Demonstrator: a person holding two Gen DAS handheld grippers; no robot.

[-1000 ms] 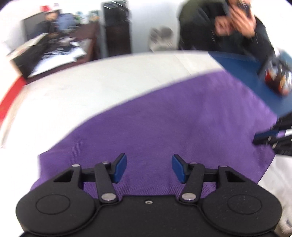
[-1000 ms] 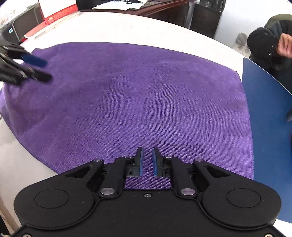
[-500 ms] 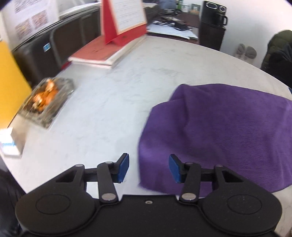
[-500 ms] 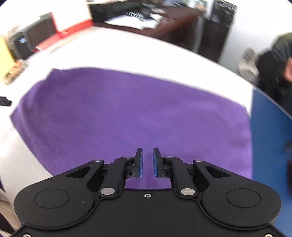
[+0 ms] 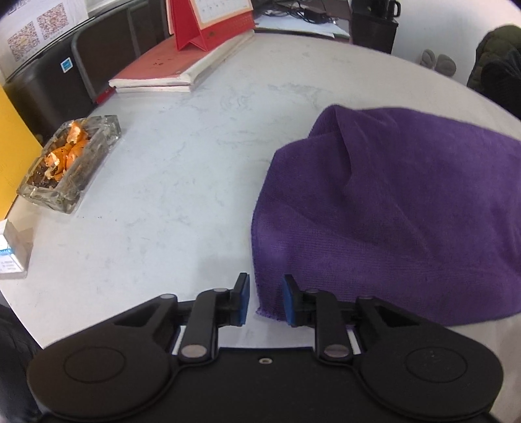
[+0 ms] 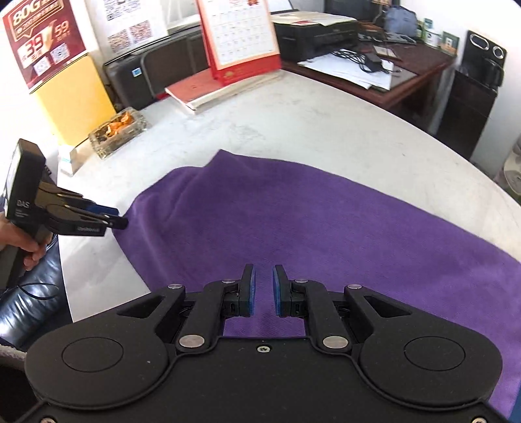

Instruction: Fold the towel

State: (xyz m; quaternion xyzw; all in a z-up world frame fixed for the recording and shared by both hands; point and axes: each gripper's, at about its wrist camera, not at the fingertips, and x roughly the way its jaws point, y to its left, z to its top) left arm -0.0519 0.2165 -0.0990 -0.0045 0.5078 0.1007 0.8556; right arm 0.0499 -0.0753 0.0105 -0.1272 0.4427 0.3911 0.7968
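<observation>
Left claw (image 5: 263, 299) closing around towel (image 5: 407, 208) corner; right claw (image 6: 263, 289) apparently pinching its edge.

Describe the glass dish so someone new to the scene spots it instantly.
Start at the white marble table and go to its left edge, away from the purple towel. The glass dish sits there, between the red-covered books and a small white box. It alone is clear, and it holds orange peel.

Each fisheye sits just behind its own gripper, looking steeply down at the worktop (image 5: 182, 169) from close by. Both views share the purple towel (image 5: 407, 208), the glass ashtray (image 6: 119, 131) and the red calendar (image 5: 211, 19).
</observation>
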